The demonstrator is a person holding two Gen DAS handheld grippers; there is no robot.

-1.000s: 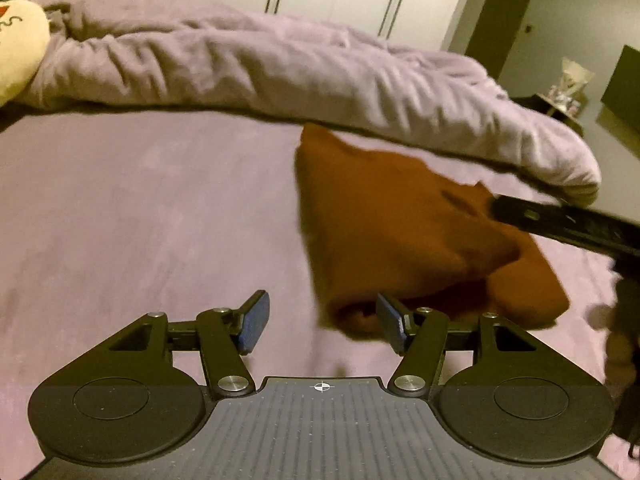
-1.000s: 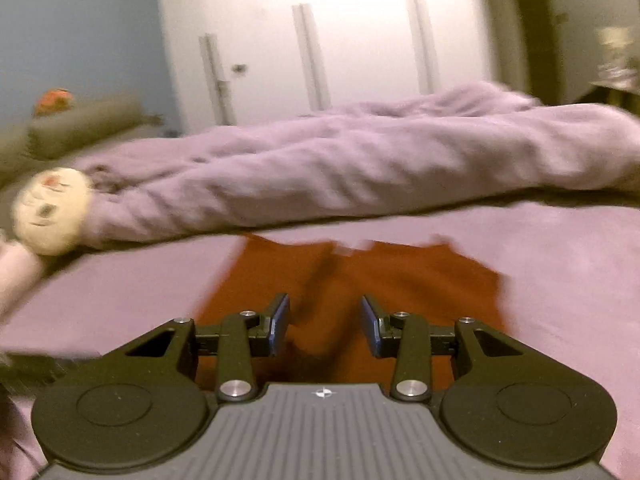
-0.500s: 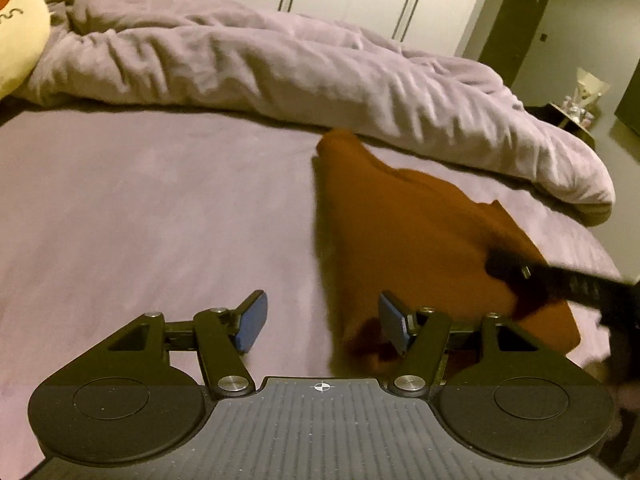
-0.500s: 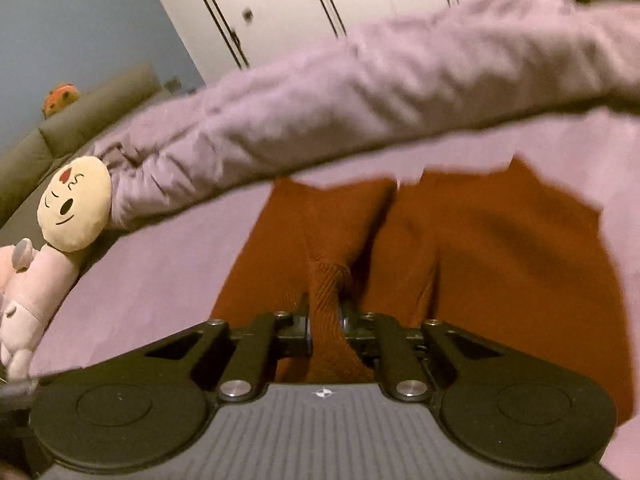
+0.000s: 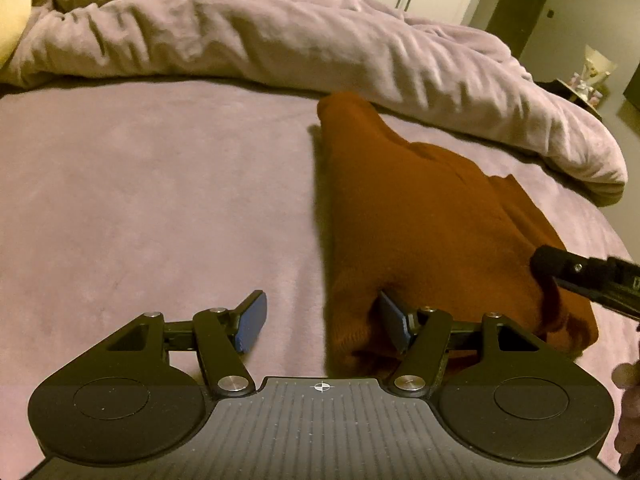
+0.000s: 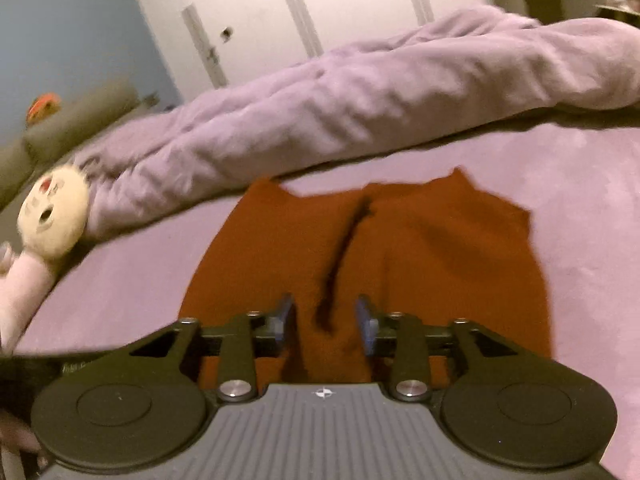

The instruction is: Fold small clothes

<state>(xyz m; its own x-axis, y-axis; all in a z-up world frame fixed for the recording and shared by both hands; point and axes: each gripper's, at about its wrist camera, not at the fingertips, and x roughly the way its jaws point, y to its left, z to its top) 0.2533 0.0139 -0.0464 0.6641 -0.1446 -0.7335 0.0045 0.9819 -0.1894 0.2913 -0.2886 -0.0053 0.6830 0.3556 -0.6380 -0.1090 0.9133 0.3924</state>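
**Q:** What changed since half a second ago?

**A:** Your right gripper [image 6: 325,322] has let go. It was pinching a ridge of the rust-brown knit garment [image 6: 400,256]; now its jaws stand spread above the cloth, holding nothing. Your left gripper [image 5: 320,322] has closed in on the near corner of the garment [image 5: 420,232]. Its jaws are wide apart, with the right fingertip [image 5: 394,322] touching the near hem and the left one over bare purple bed sheet [image 5: 140,200].

**Q:** How far along is the fold?

**A:** You look partway. The garment lies on the sheet, doubled lengthwise, one dark crease down its middle. The bunched lilac duvet [image 6: 380,92] lies beyond it. A crosswise fold probably remains.

**Q:** Any writing?

**A:** None readable. A plush toy [image 6: 52,216] lies at the left.
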